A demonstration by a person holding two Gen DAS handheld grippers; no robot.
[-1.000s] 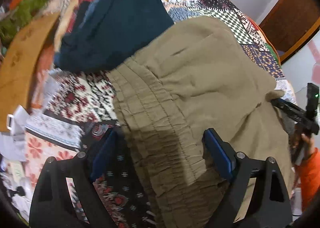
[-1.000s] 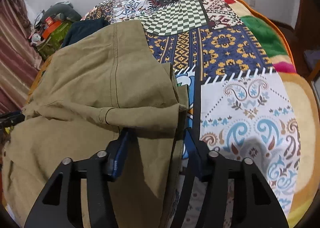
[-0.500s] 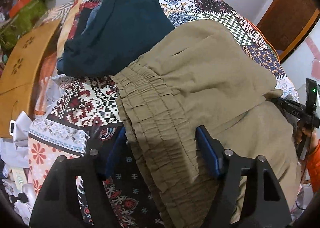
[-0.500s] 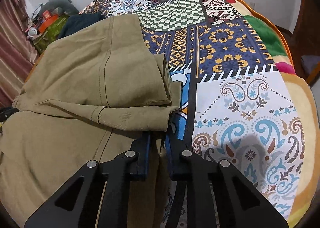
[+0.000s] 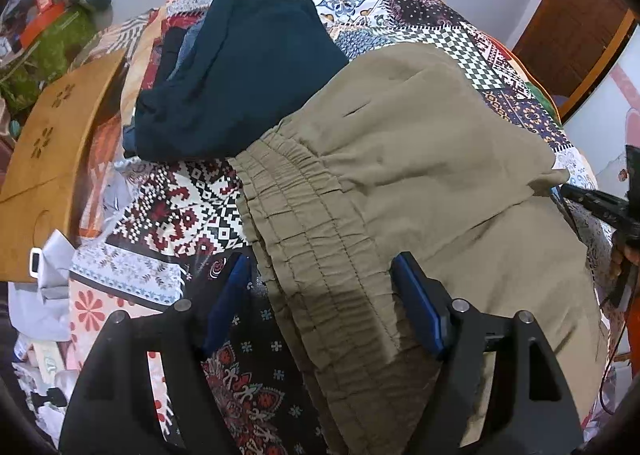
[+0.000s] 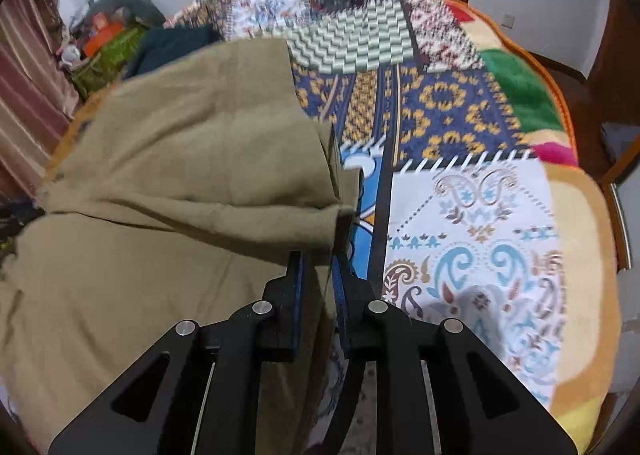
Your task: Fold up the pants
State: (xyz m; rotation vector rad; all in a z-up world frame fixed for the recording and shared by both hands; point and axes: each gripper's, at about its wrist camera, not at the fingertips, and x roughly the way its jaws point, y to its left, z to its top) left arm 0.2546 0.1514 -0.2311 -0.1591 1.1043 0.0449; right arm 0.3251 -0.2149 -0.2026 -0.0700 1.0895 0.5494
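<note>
Olive-green pants [image 5: 408,159] lie partly folded on a patchwork bedspread [image 5: 180,195]. Their gathered elastic waistband [image 5: 312,247] runs between my left gripper's fingers. My left gripper [image 5: 320,279] is open and straddles the waistband. In the right wrist view the pants [image 6: 180,159] fill the left half, with one layer folded over another. My right gripper [image 6: 316,259] is shut on the folded edge of the pants at their right side. It also shows at the right edge of the left wrist view [image 5: 600,207].
A folded dark teal garment [image 5: 240,67] lies on the bed beyond the waistband. A wooden board [image 5: 52,151] stands at the left. Clutter and a green bag [image 6: 108,51] sit at the far left. The bedspread [image 6: 480,215] stretches to the right of the pants.
My right gripper has closed on the folded edge of the pants. My left gripper has stayed open over the waistband and shifted slightly.
</note>
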